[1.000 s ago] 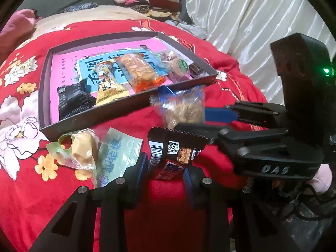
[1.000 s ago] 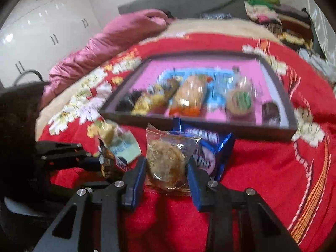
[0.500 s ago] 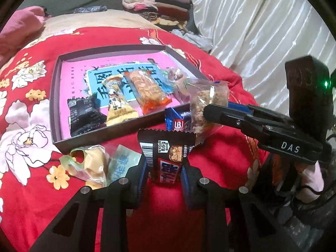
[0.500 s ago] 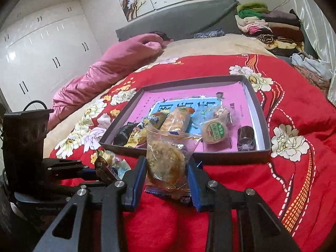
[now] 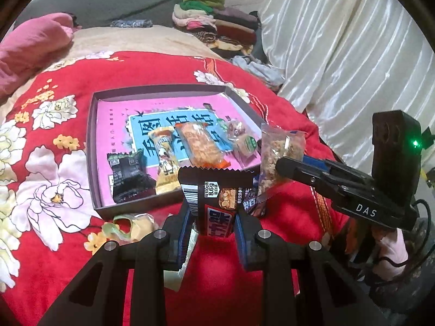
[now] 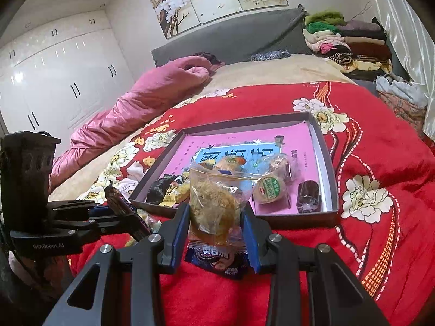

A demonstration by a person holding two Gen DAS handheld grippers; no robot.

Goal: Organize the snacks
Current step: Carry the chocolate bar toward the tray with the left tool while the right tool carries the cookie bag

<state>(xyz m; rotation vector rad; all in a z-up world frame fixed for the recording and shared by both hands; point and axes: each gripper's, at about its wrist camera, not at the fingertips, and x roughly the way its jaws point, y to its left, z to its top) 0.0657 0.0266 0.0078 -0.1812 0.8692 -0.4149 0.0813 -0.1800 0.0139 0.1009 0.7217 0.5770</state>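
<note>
Gripping a dark brown snack bar (image 5: pixel 214 198) upright in the jaws of the left gripper (image 5: pixel 212 229), above the red floral bedspread (image 5: pixel 54 266) and just short of the near wall of the tray (image 5: pixel 93 146). Clamping a clear bag of crumbly pastry (image 6: pixel 214 203) in the jaws of the right gripper (image 6: pixel 216 237), over a blue packet (image 6: pixel 217 262) lying on the bedspread. Lying inside the tray: a black packet (image 5: pixel 126 172), a yellow packet (image 5: pixel 164 163), an orange bar (image 5: pixel 201 146), a round green-label pastry (image 6: pixel 269 188). Resting outside the tray's near corner: a yellow-green wrapped sweet (image 5: pixel 133 225).
</note>
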